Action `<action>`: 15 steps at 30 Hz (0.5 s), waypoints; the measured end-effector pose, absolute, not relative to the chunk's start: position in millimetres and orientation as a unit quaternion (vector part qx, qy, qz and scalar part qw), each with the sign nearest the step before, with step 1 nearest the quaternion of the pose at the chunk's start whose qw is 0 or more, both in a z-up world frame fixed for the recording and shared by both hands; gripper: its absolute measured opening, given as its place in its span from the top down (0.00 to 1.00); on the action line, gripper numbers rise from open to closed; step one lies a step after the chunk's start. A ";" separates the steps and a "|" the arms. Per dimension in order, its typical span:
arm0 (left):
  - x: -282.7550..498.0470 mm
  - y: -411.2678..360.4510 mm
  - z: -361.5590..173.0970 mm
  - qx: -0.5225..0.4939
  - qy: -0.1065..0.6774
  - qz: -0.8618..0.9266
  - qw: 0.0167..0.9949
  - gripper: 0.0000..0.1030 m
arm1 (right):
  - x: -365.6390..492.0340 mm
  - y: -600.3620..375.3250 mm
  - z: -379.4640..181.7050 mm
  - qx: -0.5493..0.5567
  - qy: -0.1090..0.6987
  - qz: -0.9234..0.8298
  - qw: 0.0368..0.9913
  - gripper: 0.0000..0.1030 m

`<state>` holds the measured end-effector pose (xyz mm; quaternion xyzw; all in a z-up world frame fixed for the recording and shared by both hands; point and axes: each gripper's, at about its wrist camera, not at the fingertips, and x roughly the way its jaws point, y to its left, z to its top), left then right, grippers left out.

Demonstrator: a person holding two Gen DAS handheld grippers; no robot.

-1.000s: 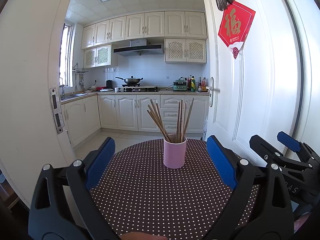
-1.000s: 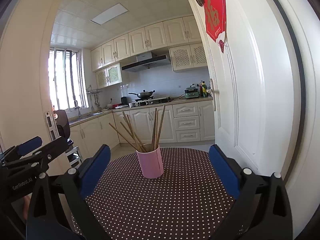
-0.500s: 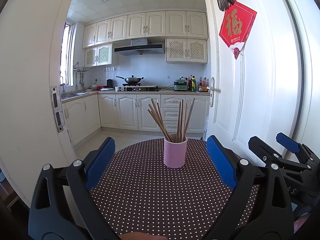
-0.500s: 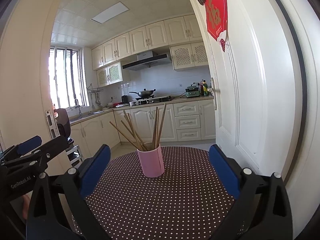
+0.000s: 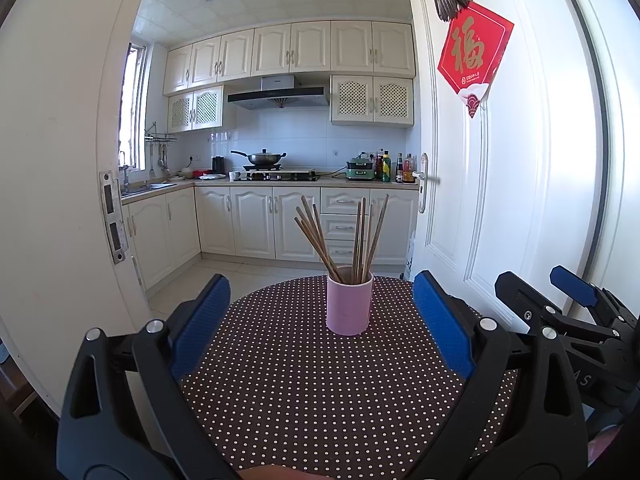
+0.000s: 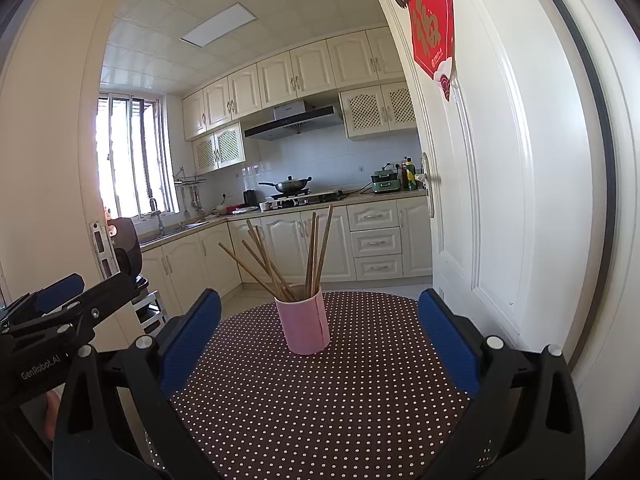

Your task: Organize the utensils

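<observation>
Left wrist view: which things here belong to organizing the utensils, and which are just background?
Belongs to the job:
chopsticks, standing loose
pink cup holding them
left tongs and right tongs, both open, empty

Just lying about:
wok on the stove
sauce bottles
red door hanging

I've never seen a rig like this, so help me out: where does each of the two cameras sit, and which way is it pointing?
Left wrist: on the left gripper, facing the pink cup of chopsticks; the right gripper shows at right.
Right wrist: on the right gripper, facing the same cup; the left gripper shows at left.
Shared: cup, dotted table, kitchen behind.
</observation>
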<state>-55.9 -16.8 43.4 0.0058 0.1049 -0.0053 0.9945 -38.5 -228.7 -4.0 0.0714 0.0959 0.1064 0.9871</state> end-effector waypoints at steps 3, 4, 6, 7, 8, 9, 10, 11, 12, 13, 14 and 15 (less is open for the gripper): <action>-55.2 -16.9 43.4 0.005 0.107 -0.006 0.994 0.11 | -37.6 -228.8 -4.2 0.072 0.097 0.106 0.987 0.08; -54.8 -17.1 43.5 0.005 0.107 -0.006 0.994 0.11 | -37.6 -228.9 -4.2 0.073 0.098 0.106 0.987 0.08; -54.3 -16.9 43.5 0.004 0.107 -0.007 0.994 0.11 | -37.4 -228.6 -4.2 0.073 0.098 0.106 0.987 0.08; -53.4 -17.0 43.8 0.003 0.108 -0.008 0.994 0.11 | -37.2 -228.8 -4.1 0.073 0.098 0.106 0.987 0.08; -53.0 -16.8 43.6 0.003 0.109 -0.008 0.994 0.11 | -36.9 -229.1 -4.1 0.073 0.098 0.106 0.987 0.08; -52.5 -16.7 43.5 0.002 0.109 -0.009 0.994 0.11 | -36.9 -229.1 -4.0 0.074 0.098 0.106 0.987 0.08; -52.1 -16.8 43.4 0.002 0.110 -0.009 0.994 0.11 | -36.8 -229.1 -4.1 0.074 0.099 0.106 0.987 0.08; -51.8 -16.9 43.2 0.002 0.111 -0.009 0.994 0.11 | -36.7 -229.3 -4.3 0.074 0.099 0.106 0.987 0.08; -51.4 -16.9 43.0 0.001 0.112 -0.009 0.994 0.11 | -36.5 -229.6 -4.4 0.075 0.100 0.106 0.986 0.08; -51.6 -16.3 43.0 0.001 0.112 -0.010 0.994 0.11 | -36.6 -229.7 -4.4 0.075 0.100 0.107 0.986 0.08; -51.8 -16.1 42.7 0.000 0.112 -0.010 0.994 0.11 | -36.6 -229.8 -4.5 0.076 0.100 0.107 0.986 0.08; -52.0 -16.1 42.7 0.000 0.112 -0.010 0.994 0.11 | -36.7 -229.4 -4.6 0.076 0.100 0.108 0.986 0.08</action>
